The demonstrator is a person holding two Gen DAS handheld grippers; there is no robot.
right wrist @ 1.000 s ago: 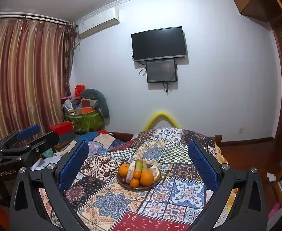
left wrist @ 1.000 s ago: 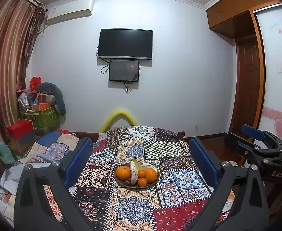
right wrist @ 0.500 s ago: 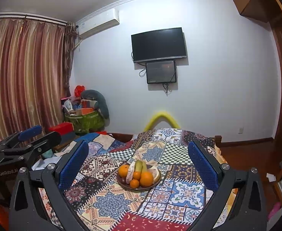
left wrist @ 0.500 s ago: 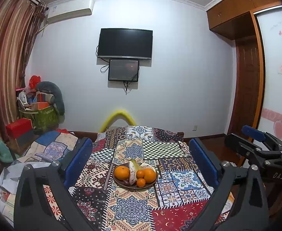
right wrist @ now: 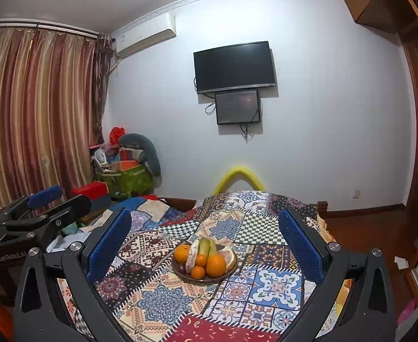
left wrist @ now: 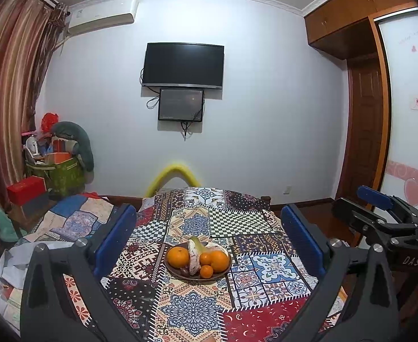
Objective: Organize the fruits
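Both claws spread wide and empty, the fruit plate ahead of them on the patchwork cloth.

The patchwork-covered table runs forward under the left gripper and right gripper; the fruit plate sits between each one's fingers, well ahead. Its oranges look firm, round and likely to roll: pinch across the middle. The green fruit looks softer, so grip lightly.

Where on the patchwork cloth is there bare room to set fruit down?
Bare cloth rings the fruit bowl: the near stretch between it and the left gripper, the checkered patch behind it, and both sides. The bowl itself is crowded, oranges piled against other fruit.
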